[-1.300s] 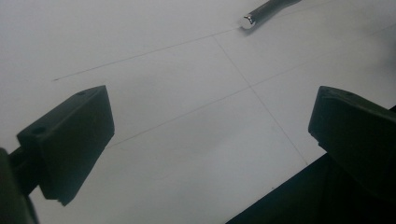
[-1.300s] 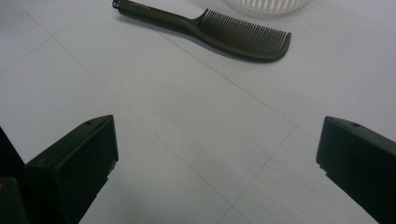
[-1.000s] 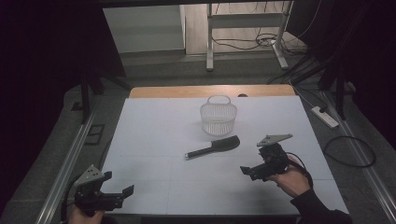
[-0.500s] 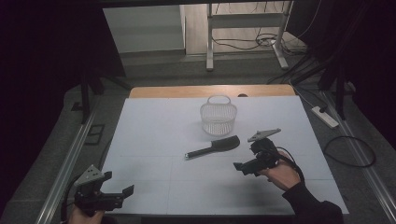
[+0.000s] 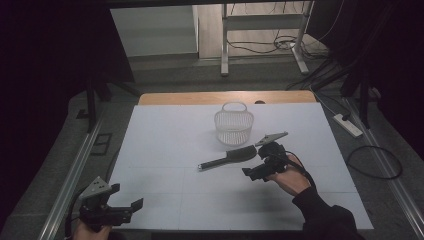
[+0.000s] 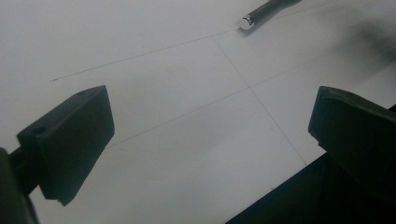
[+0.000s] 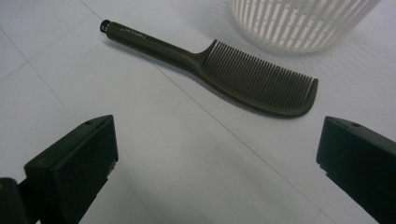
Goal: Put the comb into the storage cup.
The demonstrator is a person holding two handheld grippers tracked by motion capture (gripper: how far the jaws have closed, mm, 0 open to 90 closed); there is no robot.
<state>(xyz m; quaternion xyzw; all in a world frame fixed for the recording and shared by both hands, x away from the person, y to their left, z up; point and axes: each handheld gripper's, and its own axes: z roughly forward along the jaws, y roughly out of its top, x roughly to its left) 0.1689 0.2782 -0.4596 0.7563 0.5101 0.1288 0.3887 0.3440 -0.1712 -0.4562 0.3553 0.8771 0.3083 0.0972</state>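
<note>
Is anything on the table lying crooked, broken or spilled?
Nothing stands out. The comb lies flat and whole beside the upright white basket, teeth intact. The right gripper is open near it.

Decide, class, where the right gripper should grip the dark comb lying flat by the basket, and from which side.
Probably the comb handle: narrow, straight and bare, away from the basket. Bring the open right gripper down from above, jaws straddling the handle's width.
</note>
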